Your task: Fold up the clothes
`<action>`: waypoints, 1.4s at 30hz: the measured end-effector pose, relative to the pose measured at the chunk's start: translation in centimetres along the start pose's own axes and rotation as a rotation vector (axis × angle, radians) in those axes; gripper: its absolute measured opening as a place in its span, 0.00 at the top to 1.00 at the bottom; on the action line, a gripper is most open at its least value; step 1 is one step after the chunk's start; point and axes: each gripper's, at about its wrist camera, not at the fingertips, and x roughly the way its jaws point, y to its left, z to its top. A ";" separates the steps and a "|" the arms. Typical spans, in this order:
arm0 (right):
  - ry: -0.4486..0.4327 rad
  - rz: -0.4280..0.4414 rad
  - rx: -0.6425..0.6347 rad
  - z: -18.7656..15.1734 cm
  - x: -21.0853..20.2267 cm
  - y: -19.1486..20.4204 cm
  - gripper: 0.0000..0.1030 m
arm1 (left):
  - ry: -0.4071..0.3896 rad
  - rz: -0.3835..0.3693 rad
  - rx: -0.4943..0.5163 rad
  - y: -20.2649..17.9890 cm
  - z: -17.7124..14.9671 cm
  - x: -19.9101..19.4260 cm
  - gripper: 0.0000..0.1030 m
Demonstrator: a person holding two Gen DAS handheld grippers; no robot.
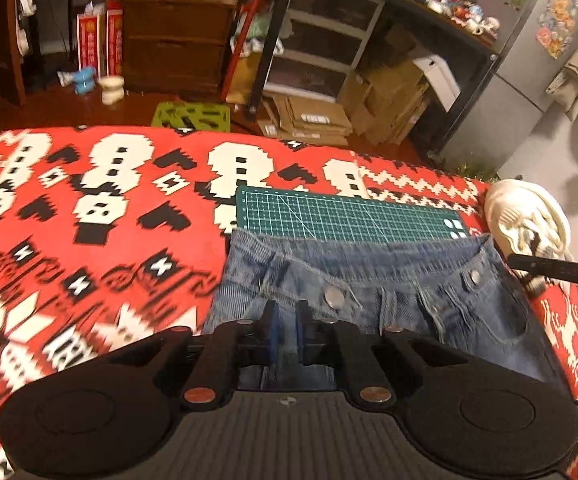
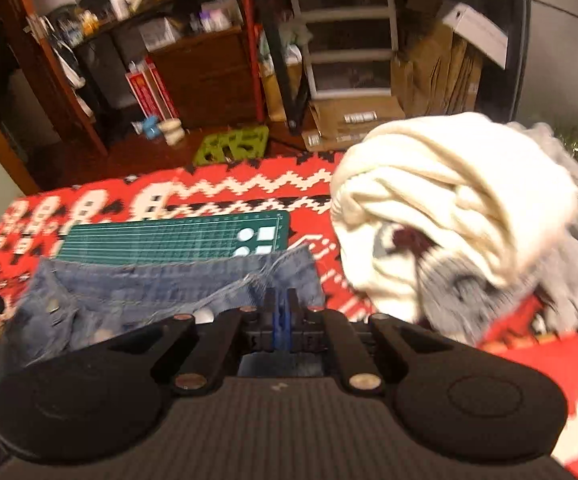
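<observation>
Denim first: faded blue jeans (image 1: 373, 292) lie waistband-up on the red, white and black patterned blanket (image 1: 89, 240), top edge overlapping the green gridded cutting mat (image 1: 341, 216).

Left gripper (image 1: 287, 320) sits low over the waistband left of the metal fly button (image 1: 334, 296); blue-padded fingers (image 1: 273, 330) stand a narrow gap apart. Whether cloth is between them I can't tell.

Right gripper (image 2: 280, 312) is at the far waistband corner, pads nearly together, again no clear view of a pinch.

Frames are blurred, so both are likely moving.

If this is a two-corner grab: get full waistband thickness in each pinch, keep both hands level, and hold tension across the band so the fold edge lands straight.

Clear the cream knit garment (image 2: 449, 200) heaped on grey cloth (image 2: 577, 248) to the right.
</observation>
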 end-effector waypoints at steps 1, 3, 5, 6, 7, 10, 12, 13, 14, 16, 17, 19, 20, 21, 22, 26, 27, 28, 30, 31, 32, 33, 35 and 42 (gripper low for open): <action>0.014 -0.005 0.006 0.4 0.5 0.0 0.98 | 0.017 0.001 -0.006 0.1 0.5 0.5 0.92; 0.041 -0.015 0.017 1.2 1.5 -0.1 0.98 | 0.057 0.000 -0.037 0.4 1.3 1.2 0.92; 0.069 -0.025 0.029 2.0 2.5 -0.1 1.00 | 0.096 0.002 -0.063 0.7 2.0 1.9 0.92; 0.083 -0.030 0.035 2.4 2.9 -0.1 1.00 | 0.114 0.004 -0.075 0.8 2.3 2.2 0.92; 0.096 -0.035 0.041 2.8 3.4 -0.2 1.00 | 0.130 0.011 -0.083 0.9 2.6 2.4 0.92; 0.138 -0.050 0.058 4.0 4.9 -0.2 1.00 | 0.171 0.018 -0.109 1.2 3.4 3.0 0.92; 0.155 -0.064 0.062 4.3 5.2 0.1 1.00 | 0.166 0.013 -0.101 1.1 3.9 3.0 0.92; 0.158 -0.070 0.061 4.3 5.1 0.2 1.00 | 0.162 0.010 -0.097 1.1 4.2 3.0 0.92; 0.161 -0.076 0.059 4.3 5.1 0.3 1.00 | 0.153 0.005 -0.093 1.2 4.4 3.1 0.91; 0.158 -0.085 0.053 4.3 4.9 0.7 1.00 | 0.140 -0.006 -0.088 1.3 4.9 3.4 0.91; 0.156 -0.078 0.060 4.3 4.7 0.9 0.98 | 0.146 -0.016 -0.092 1.4 5.1 3.7 0.91; 0.158 -0.061 0.071 4.4 4.5 1.3 0.98 | 0.159 -0.012 -0.089 1.6 5.4 4.4 0.93; 0.162 -0.062 0.063 4.4 4.5 1.5 0.98 | 0.166 -0.002 -0.083 1.7 5.5 4.7 0.97; 0.166 -0.066 0.053 4.4 4.6 1.7 0.98 | 0.172 0.008 -0.079 1.8 5.6 5.0 0.98; 0.172 -0.074 0.044 4.4 4.8 1.9 0.98 | 0.173 0.019 -0.077 2.0 5.6 5.3 0.98; 0.174 -0.081 0.066 4.8 5.9 1.4 1.00 | 0.180 0.024 -0.080 2.7 6.1 6.0 1.00; 0.174 -0.080 0.071 5.0 6.1 1.3 1.00 | 0.182 0.018 -0.083 2.8 6.2 6.1 1.00; 0.175 -0.084 0.080 5.3 6.2 1.3 1.00 | 0.183 0.016 -0.085 2.9 6.4 6.1 1.00; 0.171 -0.076 0.067 5.8 5.9 1.9 0.98 | 0.175 0.024 -0.095 2.6 6.9 5.7 1.00; 0.168 -0.071 0.059 6.1 5.7 2.3 0.98 | 0.168 0.020 -0.099 2.3 7.2 5.4 1.00; 0.171 -0.048 0.043 6.2 5.5 3.0 0.98 | 0.162 -0.002 -0.099 1.8 7.4 5.0 1.00; 0.176 -0.020 0.024 6.2 5.2 3.9 0.98 | 0.158 -0.024 -0.098 1.3 7.7 4.7 1.00; 0.200 0.038 -0.018 5.8 5.1 6.0 0.98 | 0.168 -0.072 -0.089 -0.2 7.8 4.8 1.00; 0.268 0.138 -0.158 3.5 7.4 12.9 0.98 | 0.243 -0.165 -0.005 -5.6 6.4 8.0 1.00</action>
